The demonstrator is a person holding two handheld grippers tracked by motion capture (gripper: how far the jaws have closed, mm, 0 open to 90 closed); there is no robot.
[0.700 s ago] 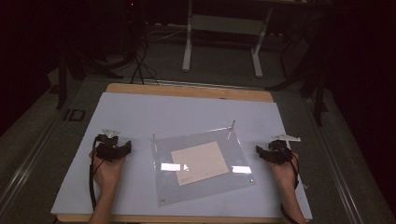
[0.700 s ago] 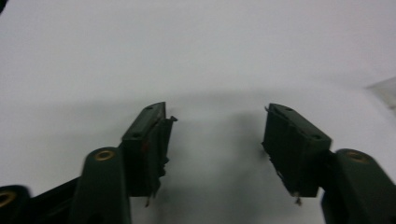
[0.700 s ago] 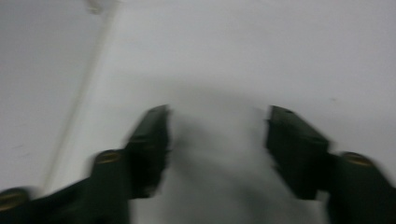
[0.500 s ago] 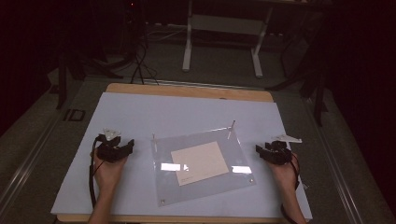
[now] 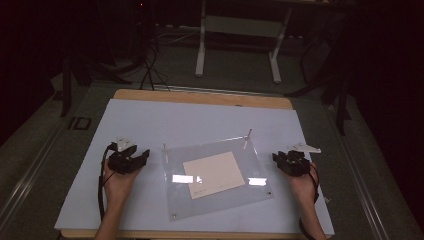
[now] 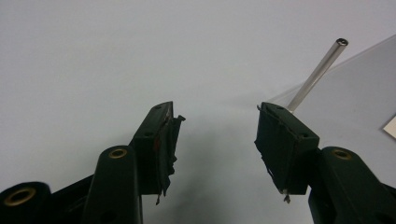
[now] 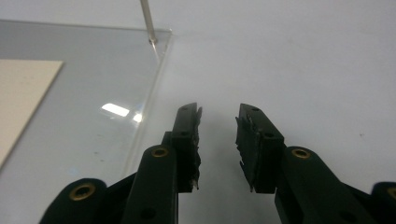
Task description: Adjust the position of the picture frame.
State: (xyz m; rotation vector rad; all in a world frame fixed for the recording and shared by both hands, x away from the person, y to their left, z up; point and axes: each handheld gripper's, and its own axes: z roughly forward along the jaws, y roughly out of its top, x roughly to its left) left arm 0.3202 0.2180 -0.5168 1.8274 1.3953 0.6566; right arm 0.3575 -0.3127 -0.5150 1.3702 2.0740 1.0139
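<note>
Left hand-held gripper [image 5: 141,156] sits just left of the clear plate [image 5: 218,176], jaws apart with nothing between them, near the upright pin [image 6: 316,73] at the plate's corner. The plate lies flat mid-tabletop [image 5: 165,120], a card [image 5: 214,173] under it. Right hand-held gripper [image 5: 278,158] waits just right of the plate, jaws apart too. Nothing gripped yet; the handling looks all ahead.

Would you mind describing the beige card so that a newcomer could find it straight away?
Start at the pale blue table top, then find the clear plastic sheet lying flat at its near middle, between the two grippers. The beige card lies within that sheet's outline; it is the one opaque, matte rectangle there, unlike the glossy sheet and thin metal posts.
</note>
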